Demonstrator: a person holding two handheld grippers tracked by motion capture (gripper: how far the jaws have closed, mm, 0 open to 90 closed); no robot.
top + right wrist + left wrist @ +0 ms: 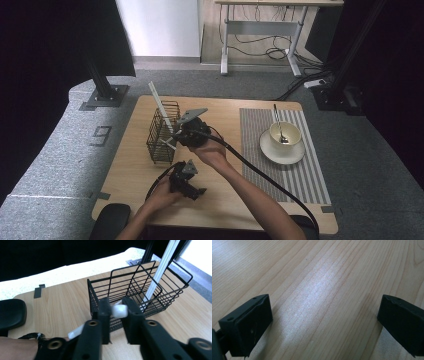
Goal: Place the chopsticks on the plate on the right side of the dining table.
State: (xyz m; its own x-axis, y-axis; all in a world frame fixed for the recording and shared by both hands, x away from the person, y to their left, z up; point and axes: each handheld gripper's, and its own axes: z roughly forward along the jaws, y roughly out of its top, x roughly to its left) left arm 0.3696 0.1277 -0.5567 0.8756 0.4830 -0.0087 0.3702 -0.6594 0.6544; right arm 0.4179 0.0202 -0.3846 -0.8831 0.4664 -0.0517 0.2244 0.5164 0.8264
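A black wire basket stands on the left half of the wooden table. A long white stick leans inside it and pokes out over the rim. My right gripper hovers just beside the basket's near side, shut on a short white utensil piece whose other end sticks out to the lower left. My left gripper sits low over bare wood near the table's front, jaws wide apart with nothing between them.
On a striped placemat at the right rests a cream bowl on a saucer, with a spoon standing in the bowl. A black padded rest lies at the front left corner. A desk frame and cables lie beyond.
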